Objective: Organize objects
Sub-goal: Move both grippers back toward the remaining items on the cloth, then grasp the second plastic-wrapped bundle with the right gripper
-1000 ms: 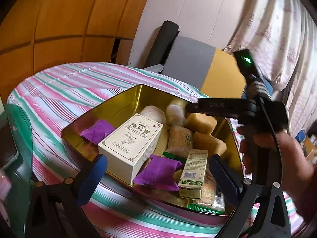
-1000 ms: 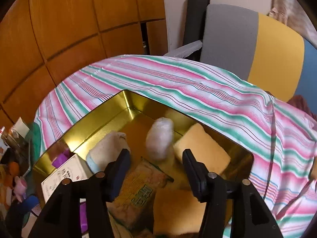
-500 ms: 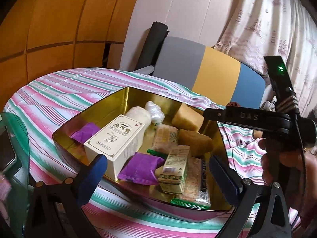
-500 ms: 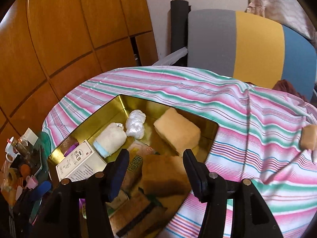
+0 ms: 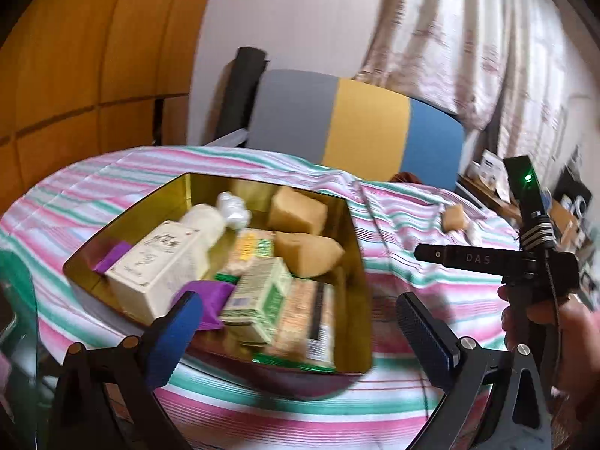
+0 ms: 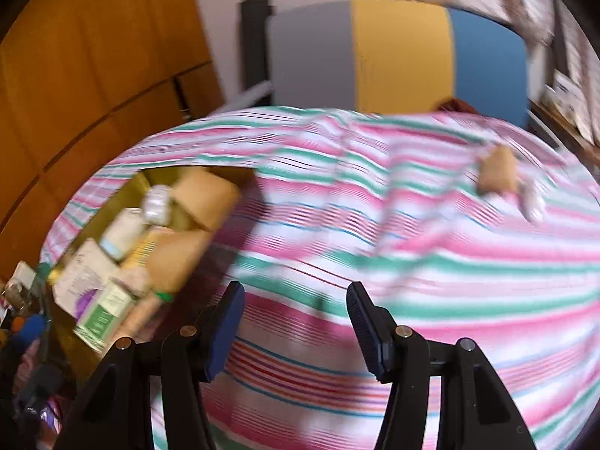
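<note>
Black-framed left gripper point(image 5: 298, 322) with blue pads sits nearest in the left wrist view, jaws wide apart, nothing between them, hovering over the near edge of a gold tin point(image 5: 360, 281). Right gripper point(image 6: 296, 324) in its own view is likewise apart and empty, above bare striped cloth point(image 6: 412, 262), tin off to its left. Person's hand point(image 5: 562, 322) at right of the left view grips the right gripper's black handle. Tin rests on the pink, green and white striped cloth and is packed: green-and-white box point(image 5: 258, 296) and a flat printed packet point(image 5: 311, 326) at the near side, purple pouch point(image 5: 204, 302) just beside the left pad, cream carton point(image 5: 157, 266) left of centre, a second purple pouch point(image 5: 112, 257) against the left wall. Farther in: two tan sponge-like blocks point(image 5: 303, 247), a white roll point(image 5: 204, 219) and a small clear-wrapped bundle point(image 5: 234, 208) near the back wall. Outside the tin, well apart to the right, one more tan block point(image 5: 453, 217) lies on the cloth with a small white item point(image 6: 530, 202) just beside it; both blurred. Beyond the table: a grey, yellow and blue panel point(image 5: 356, 123), a dark roll point(image 5: 243, 90) leaning by it, wood panelling point(image 5: 75, 75) left, patterned curtain point(image 5: 468, 45) right.
</note>
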The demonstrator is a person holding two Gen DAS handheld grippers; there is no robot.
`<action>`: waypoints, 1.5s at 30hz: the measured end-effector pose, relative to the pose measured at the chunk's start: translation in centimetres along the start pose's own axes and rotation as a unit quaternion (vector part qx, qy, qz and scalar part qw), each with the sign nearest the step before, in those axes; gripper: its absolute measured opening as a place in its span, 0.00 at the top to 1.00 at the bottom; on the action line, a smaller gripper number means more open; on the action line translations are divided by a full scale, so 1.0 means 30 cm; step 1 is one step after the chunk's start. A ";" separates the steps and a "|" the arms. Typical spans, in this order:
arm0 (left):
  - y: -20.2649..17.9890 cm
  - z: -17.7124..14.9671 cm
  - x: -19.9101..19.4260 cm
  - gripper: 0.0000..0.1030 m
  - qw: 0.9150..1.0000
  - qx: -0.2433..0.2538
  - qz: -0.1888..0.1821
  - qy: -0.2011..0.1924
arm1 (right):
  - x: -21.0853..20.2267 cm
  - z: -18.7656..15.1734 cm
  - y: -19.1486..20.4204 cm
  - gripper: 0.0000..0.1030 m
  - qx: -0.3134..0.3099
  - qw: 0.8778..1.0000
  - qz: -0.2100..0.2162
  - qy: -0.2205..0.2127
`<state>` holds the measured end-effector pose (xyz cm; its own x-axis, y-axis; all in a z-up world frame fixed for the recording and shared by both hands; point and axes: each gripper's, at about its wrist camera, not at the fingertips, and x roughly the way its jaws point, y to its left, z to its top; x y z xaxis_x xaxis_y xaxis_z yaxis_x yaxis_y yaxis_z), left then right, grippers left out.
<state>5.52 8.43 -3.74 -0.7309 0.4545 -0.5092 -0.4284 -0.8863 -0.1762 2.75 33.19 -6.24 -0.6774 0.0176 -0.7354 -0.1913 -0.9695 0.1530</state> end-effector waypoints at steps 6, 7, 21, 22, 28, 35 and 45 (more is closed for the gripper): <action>-0.115 -0.005 0.019 0.00 0.999 0.036 -0.034 0.017 | -0.026 -0.070 -0.234 0.44 0.047 0.997 -0.061 -0.009; -0.137 -0.001 0.024 0.00 0.998 0.044 -0.037 0.019 | -0.032 -0.077 -0.285 0.44 0.061 0.995 -0.074 -0.013; -0.423 0.045 0.179 0.00 0.987 0.096 -0.097 0.082 | -0.005 0.082 -0.828 0.44 0.188 0.971 -0.138 -0.059; -0.434 0.044 0.190 0.00 0.986 0.096 -0.099 0.088 | 0.001 0.105 -0.853 0.44 0.192 0.970 -0.138 -0.065; -0.453 0.052 0.232 0.00 0.986 0.097 -0.087 0.099 | 0.123 0.224 -0.940 0.44 0.174 0.974 -0.131 -0.064; -0.445 0.048 0.285 0.00 0.987 0.081 -0.070 0.119 | 0.229 0.236 -0.976 0.45 0.166 0.978 -0.111 -0.053; -0.515 0.076 0.316 0.00 0.986 0.098 -0.077 0.111 | 0.168 0.196 -0.985 0.62 0.190 0.974 -0.101 -0.074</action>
<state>3.99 26.63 -3.92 -0.5245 0.5315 -0.6651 -0.6346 -0.7649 -0.1108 0.80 63.37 -10.59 -0.6879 0.2617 -0.6770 -0.5622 -0.7820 0.2690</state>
